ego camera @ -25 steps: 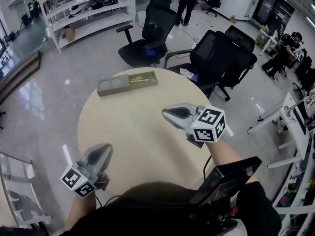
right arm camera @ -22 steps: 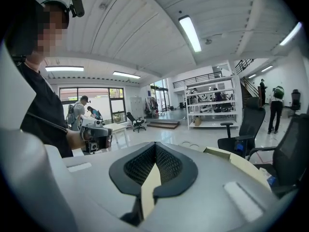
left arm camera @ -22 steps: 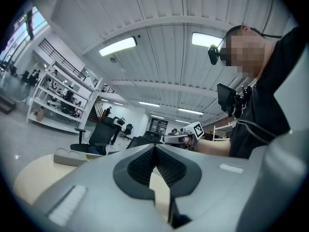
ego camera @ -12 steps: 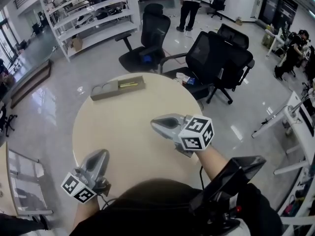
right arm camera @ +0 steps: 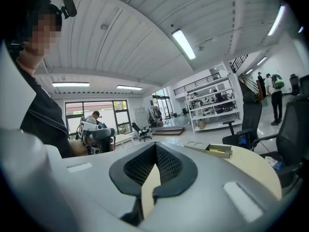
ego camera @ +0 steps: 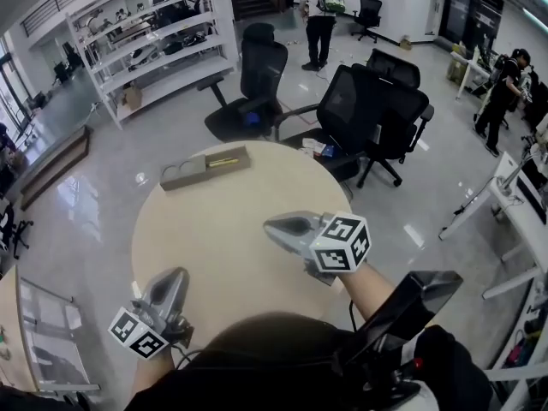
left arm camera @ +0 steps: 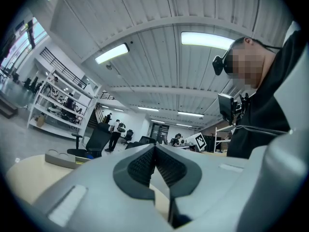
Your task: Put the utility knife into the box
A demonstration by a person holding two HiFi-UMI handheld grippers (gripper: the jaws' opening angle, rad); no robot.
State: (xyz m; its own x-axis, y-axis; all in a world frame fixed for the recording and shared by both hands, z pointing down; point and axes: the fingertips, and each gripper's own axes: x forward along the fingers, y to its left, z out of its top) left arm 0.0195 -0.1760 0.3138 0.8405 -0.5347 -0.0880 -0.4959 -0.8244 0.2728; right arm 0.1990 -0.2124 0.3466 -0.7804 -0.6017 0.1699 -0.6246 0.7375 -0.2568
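Note:
A long grey box [ego camera: 204, 169] lies at the far edge of the round beige table [ego camera: 214, 229]. A yellow utility knife [ego camera: 224, 161] rests inside its right compartment; two round recesses fill its left part. My right gripper [ego camera: 270, 224] hovers over the table's right side, shut and empty, well short of the box. My left gripper [ego camera: 177, 274] sits at the near left edge, also shut with nothing in it. The right gripper view shows the box [right arm camera: 212, 150] and the knife [right arm camera: 218, 151] ahead of the right gripper [right arm camera: 155, 146]. In the left gripper view the box [left arm camera: 60, 158] lies far left of the left gripper [left arm camera: 154, 146].
Black office chairs [ego camera: 368, 110] stand just beyond the table's far right edge, another chair [ego camera: 253, 75] behind the box. White shelving [ego camera: 145, 50] lines the back left. People stand in the background [ego camera: 318, 15]. A white desk [ego camera: 522, 187] is at the right.
The right gripper has drifted a little left and nearer to me, still shut. The head view has shifted slightly; the left gripper and the box stay put.

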